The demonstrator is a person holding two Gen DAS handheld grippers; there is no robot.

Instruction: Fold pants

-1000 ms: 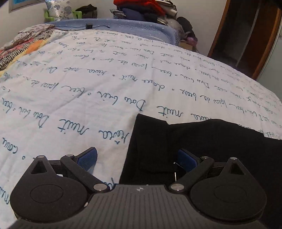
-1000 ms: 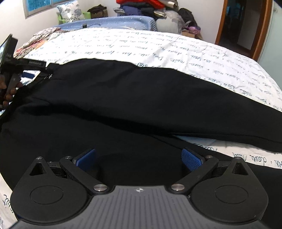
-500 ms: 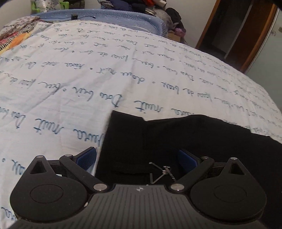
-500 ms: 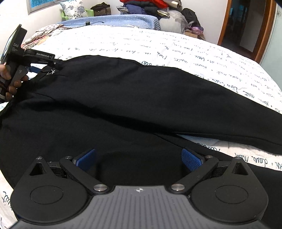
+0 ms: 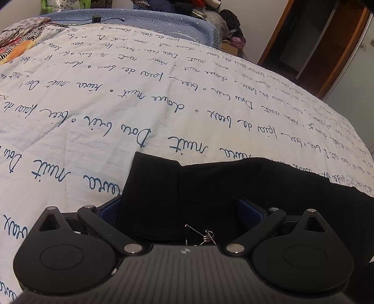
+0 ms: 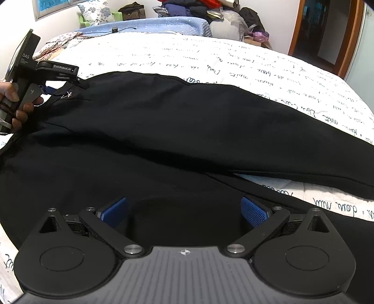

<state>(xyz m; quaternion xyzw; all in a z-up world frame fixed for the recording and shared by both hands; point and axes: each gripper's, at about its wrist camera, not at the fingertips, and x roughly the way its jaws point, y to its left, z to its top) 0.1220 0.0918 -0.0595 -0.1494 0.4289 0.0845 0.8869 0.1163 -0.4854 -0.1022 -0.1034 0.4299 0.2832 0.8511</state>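
Black pants (image 6: 163,121) lie spread across the bed, waist at the left, legs running to the right. In the left wrist view the waistband corner (image 5: 163,187) with a small metal hook clasp (image 5: 205,236) lies between the blue pads of my open left gripper (image 5: 180,210). The left gripper also shows in the right wrist view (image 6: 46,81), held by a hand at the waistband. My right gripper (image 6: 184,210) is open, low over the pants' near part, its blue pads (image 6: 254,212) on either side of black cloth.
The bed has a white quilt with blue handwriting print (image 5: 140,105). A blue headboard cushion (image 6: 152,23) and a pile of clothes (image 6: 198,7) are at the far end. A patterned blanket (image 5: 18,42) lies far left. A wooden door frame (image 6: 296,28) stands far right.
My left gripper has moved in over the waistband corner, so cloth and clasp now lie between its pads. My right gripper has stayed open and nearly still over the pants.
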